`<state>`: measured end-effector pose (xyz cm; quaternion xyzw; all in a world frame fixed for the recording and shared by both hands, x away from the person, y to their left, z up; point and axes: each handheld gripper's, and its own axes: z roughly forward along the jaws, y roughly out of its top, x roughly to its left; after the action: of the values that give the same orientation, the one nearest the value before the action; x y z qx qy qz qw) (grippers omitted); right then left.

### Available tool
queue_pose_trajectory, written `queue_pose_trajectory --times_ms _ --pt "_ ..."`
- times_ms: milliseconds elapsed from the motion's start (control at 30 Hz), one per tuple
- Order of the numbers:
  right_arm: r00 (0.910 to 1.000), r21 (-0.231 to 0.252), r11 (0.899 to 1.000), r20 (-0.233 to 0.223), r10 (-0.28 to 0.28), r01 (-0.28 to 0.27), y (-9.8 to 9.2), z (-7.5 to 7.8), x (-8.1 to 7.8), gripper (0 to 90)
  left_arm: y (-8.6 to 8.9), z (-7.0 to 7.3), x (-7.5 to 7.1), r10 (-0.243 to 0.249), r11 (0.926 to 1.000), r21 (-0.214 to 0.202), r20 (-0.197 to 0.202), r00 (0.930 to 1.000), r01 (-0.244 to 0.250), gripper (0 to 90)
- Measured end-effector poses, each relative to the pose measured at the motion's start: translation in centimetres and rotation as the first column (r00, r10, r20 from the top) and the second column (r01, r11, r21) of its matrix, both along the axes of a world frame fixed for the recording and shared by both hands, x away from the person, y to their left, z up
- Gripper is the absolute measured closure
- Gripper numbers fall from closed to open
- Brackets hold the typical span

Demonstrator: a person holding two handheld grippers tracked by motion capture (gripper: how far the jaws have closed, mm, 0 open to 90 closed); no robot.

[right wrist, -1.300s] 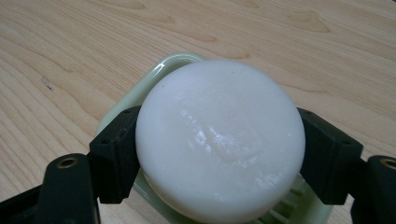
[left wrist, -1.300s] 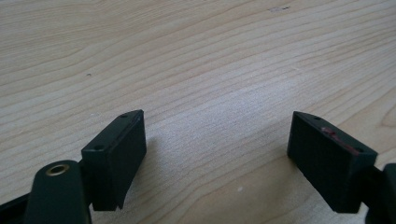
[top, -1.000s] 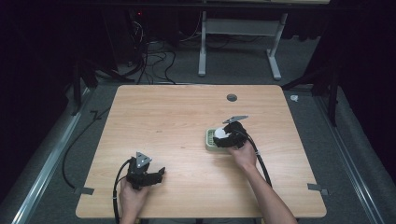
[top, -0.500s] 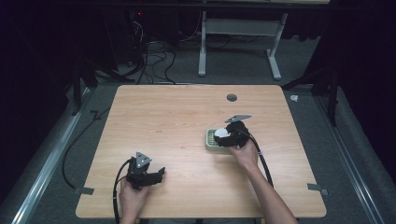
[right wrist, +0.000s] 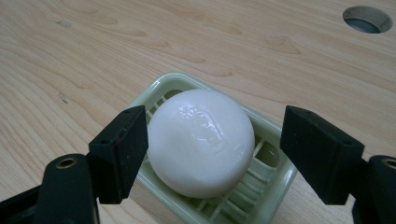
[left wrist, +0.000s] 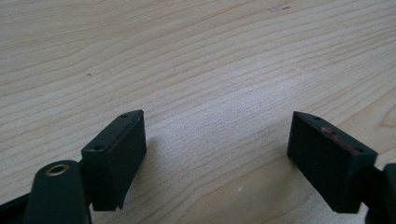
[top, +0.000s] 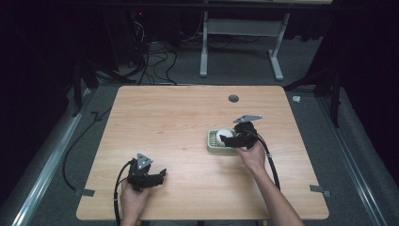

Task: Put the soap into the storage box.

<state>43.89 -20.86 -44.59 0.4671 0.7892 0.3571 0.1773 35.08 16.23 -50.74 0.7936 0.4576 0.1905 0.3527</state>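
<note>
While the left gripper (top: 157,176) rests near the front edge of the wooden table (top: 169,117), jaws spread wide over bare wood, the right gripper (top: 226,140) hovers at the pale green soap dish (right wrist: 261,196). Its jaws have just been closing a little, straddling the round white soap (right wrist: 201,140) lying in the dish; one pad sits against it, the other stands clear.

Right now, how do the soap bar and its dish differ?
The soap is white, rounded and glossy; the dish is pale green, rectangular and slatted. The soap is solid and lies in the dish; the dish sits on the table. Both stand between the right gripper jaws, which have just been closing.
</note>
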Motion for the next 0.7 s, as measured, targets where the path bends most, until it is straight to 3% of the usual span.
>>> queue_pose_trajectory --times_ms 400,700 --pt "0.9996 0.038 0.999 0.020 -0.017 0.017 -1.1 1.1 -0.8 25.8 0.0 0.0 0.0 0.000 1.0000 0.000 0.000 1.0000 0.000 20.0" --pt "0.9989 0.051 0.998 0.024 -0.040 0.039 -2.2 1.0 -1.3 27.0 0.0 0.0 0.0 0.000 1.0000 0.000 0.000 1.0000 0.000 20.0"
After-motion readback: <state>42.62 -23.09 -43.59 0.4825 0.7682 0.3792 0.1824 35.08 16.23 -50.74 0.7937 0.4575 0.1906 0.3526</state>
